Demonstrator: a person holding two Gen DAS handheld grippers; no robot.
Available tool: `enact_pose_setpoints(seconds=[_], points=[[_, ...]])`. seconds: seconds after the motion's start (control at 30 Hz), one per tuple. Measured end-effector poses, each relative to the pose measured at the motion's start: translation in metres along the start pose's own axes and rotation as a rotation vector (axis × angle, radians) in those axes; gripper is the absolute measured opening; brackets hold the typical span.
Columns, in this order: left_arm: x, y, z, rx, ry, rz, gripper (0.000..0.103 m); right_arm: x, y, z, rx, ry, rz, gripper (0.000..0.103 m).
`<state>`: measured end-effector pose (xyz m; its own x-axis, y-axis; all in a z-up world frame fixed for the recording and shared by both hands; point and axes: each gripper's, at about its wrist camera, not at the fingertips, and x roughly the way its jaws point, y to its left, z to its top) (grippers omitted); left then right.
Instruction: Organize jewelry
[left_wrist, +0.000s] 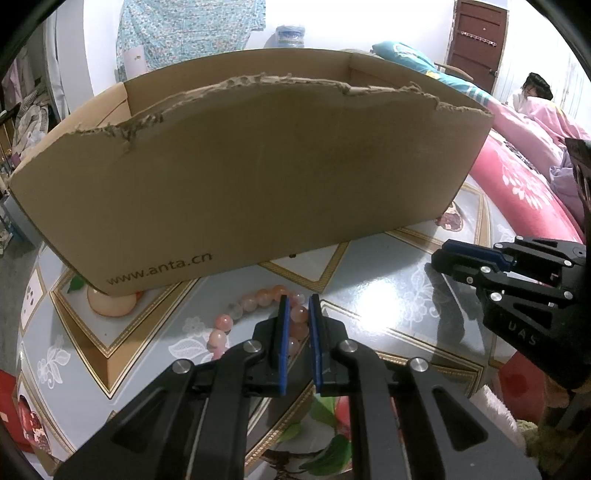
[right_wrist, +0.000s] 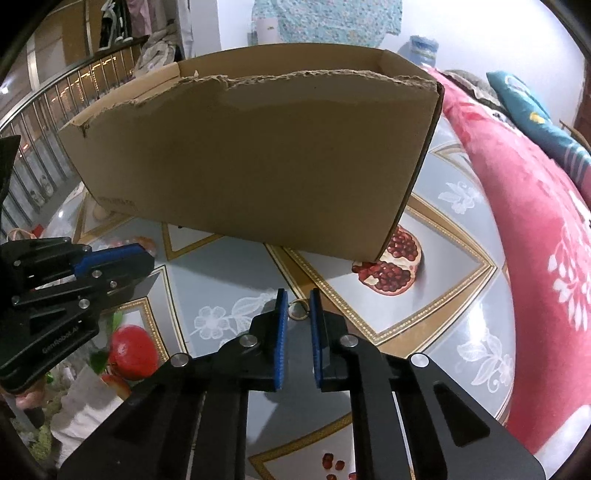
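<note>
Blue-padded fingers of the left gripper (left_wrist: 298, 308) pinch the pink bead bracelet (left_wrist: 255, 314) lying on the bench (left_wrist: 388, 291). Right gripper (right_wrist: 298, 306) closes on a small gold ring (right_wrist: 297, 309), both pieces apparently bound for the torn cardboard box (right_wrist: 258, 158) just beyond.

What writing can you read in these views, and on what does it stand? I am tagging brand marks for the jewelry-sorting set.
"www.anta.cn": printed low on the front wall of the cardboard box.
"UAS": raised letters on the black body of the right claw, seen from the left wrist; maybe part of a longer word.
"GenRobot.AI", roughly: small print on the left claw, seen from the right wrist; its last letters are blurred.
</note>
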<state>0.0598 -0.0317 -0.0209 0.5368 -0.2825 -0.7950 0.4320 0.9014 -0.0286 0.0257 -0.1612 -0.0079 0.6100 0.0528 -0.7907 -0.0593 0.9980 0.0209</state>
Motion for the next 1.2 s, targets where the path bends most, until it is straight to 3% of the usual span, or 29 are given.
enact_pose_setpoints(seconds=[1.2], points=[[0.001,-0.001,0.000,0.003,-0.003,0.005,0.009,-0.007,-0.020,0.013,0.072,-0.015,0.091,0.009]])
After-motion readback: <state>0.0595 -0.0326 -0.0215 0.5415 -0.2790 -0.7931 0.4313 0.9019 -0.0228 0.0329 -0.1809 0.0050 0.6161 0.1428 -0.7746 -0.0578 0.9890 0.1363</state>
